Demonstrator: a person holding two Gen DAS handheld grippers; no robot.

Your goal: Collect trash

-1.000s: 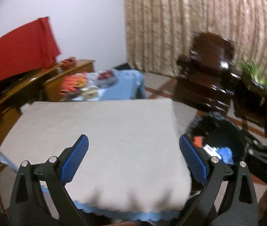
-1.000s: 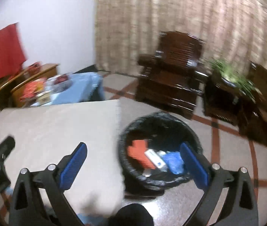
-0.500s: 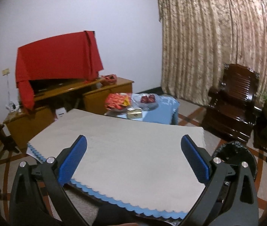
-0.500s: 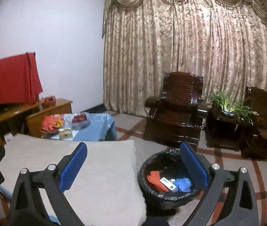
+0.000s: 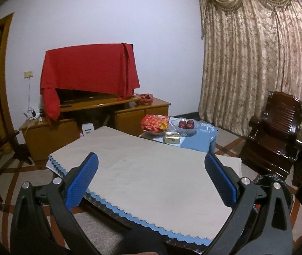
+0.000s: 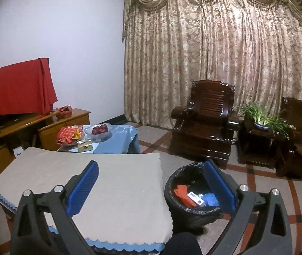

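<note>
Left gripper (image 5: 151, 178) is seen at the bottom of the left wrist frame, blue pads (image 5: 80, 182) spread wide, nothing held. Right gripper (image 6: 151, 186) is seen at the bottom of the right wrist frame, likewise released and empty. A table with a beige cloth (image 6: 108, 182) over a blue scalloped edge is framed just beyond both grippers, its top bare. A black-lined trash bin (image 6: 185, 212) is placed on the floor just beside the table, lower right of centre in the right view; orange trash (image 6: 181, 193), a white packet (image 6: 195, 197) and a blue wrapper (image 6: 211, 199) are held inside it. Further back, a blue-covered side table (image 6: 116, 142) with red packets (image 6: 69, 135) and a fruit bowl (image 6: 99, 130) is seen mid-left. A dark wooden armchair (image 6: 204, 123), potted plant (image 6: 261, 119), red-draped cabinet (image 5: 91, 72) and curtains (image 6: 214, 53) are set farthest back.
</note>
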